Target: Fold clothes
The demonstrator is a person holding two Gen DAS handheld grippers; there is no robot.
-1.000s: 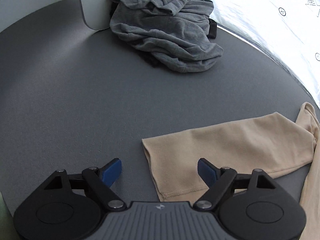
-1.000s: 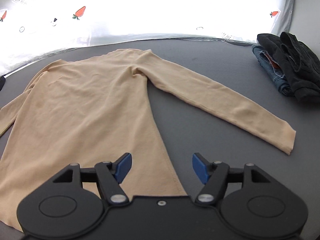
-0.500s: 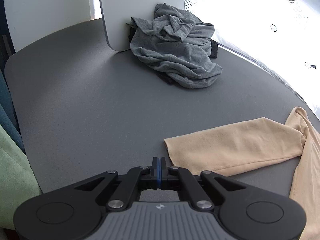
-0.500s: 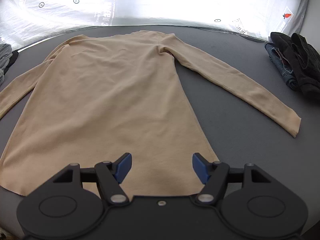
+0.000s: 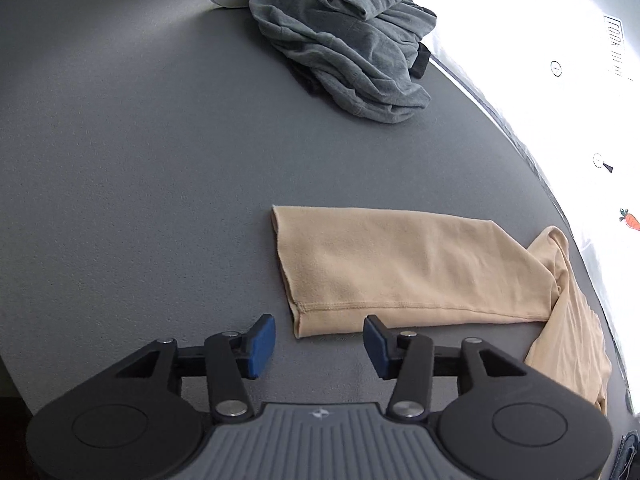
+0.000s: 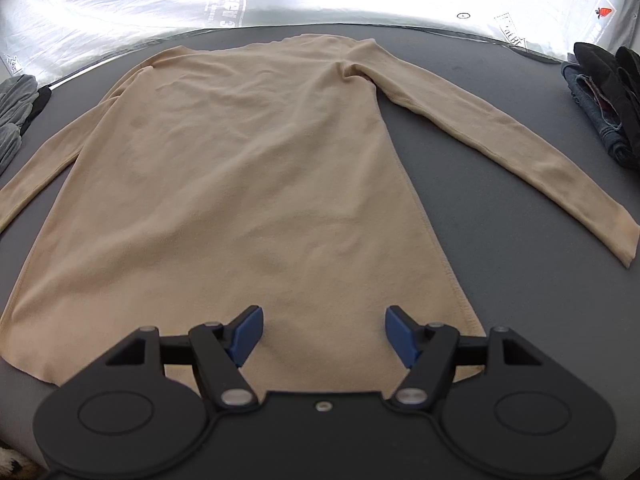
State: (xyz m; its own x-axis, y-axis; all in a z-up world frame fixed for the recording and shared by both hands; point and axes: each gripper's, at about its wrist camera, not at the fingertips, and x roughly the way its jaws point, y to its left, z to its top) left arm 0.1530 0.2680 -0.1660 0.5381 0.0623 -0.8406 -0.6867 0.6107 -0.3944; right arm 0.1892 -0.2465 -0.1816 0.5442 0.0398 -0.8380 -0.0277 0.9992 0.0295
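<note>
Left wrist view: the sleeve cuff (image 5: 298, 322) of the beige top (image 6: 240, 200) lies just ahead of the left gripper (image 5: 319, 342), its jaws just reopened, nothing between them.
The sleeve's long axis runs rightward from the cuff toward the body, spread flat on the grey bench (image 5: 140, 160). The right gripper (image 6: 323, 336) hovers over the hem near its right corner, jaws spread and empty; each gripper is nearest its own grasp point.

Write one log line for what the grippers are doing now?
left gripper: open, just reopened, near sleeve cuff | right gripper: open over beige shirt hem | shirt flat, unfolded
</note>
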